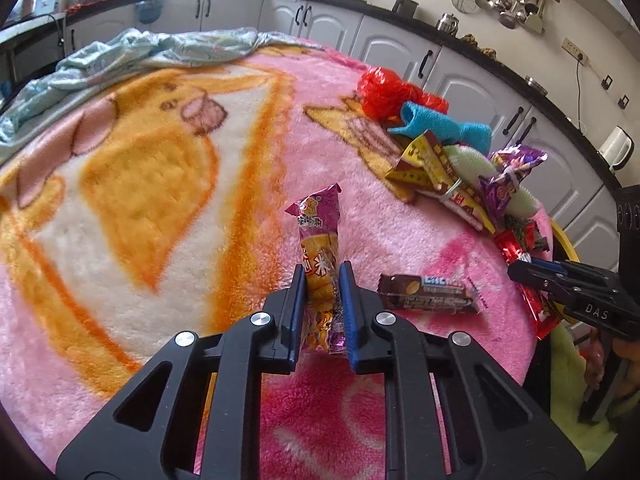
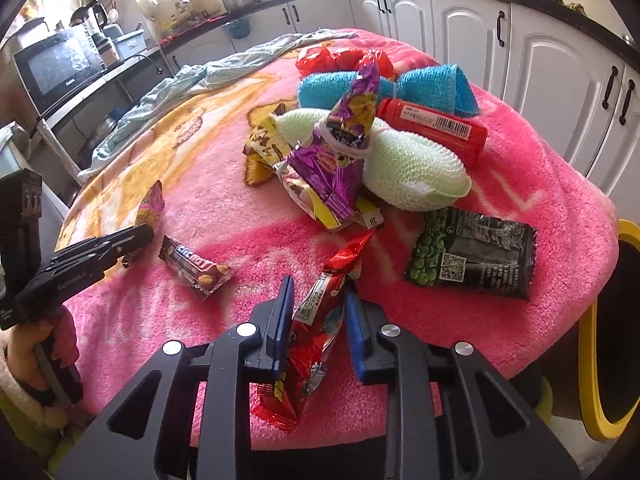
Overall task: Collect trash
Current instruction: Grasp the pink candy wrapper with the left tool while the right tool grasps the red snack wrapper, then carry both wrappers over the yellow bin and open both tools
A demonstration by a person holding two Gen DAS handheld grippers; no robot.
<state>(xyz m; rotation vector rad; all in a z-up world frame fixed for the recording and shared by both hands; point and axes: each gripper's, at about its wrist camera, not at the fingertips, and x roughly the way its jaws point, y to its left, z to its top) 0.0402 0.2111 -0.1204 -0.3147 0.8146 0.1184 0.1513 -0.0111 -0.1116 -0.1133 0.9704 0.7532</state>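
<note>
My left gripper [image 1: 322, 280] is shut on a pink and yellow snack wrapper [image 1: 318, 232], which stands upright between the blue pads above the pink blanket [image 1: 200, 208]. My right gripper [image 2: 318, 300] is shut on a crumpled red snack wrapper [image 2: 316, 344] at the near edge of the table. A brown chocolate bar wrapper [image 2: 196, 266] lies flat on the blanket between the two grippers. In the right wrist view the left gripper [image 2: 148, 236] shows at the left with its wrapper. The right gripper [image 1: 516, 270] appears at the right edge of the left wrist view.
A pile sits further back: purple wrapper [image 2: 340, 160], pale green scrubber [image 2: 412, 172], blue cloth [image 2: 436, 84], red tube [image 2: 432, 124], red plastic bag [image 2: 340, 58]. A dark pea packet [image 2: 472, 256] lies at the right. A yellow-rimmed bin [image 2: 592, 360] stands beside the table. Light blue fabric [image 1: 140, 52] lies at the far edge.
</note>
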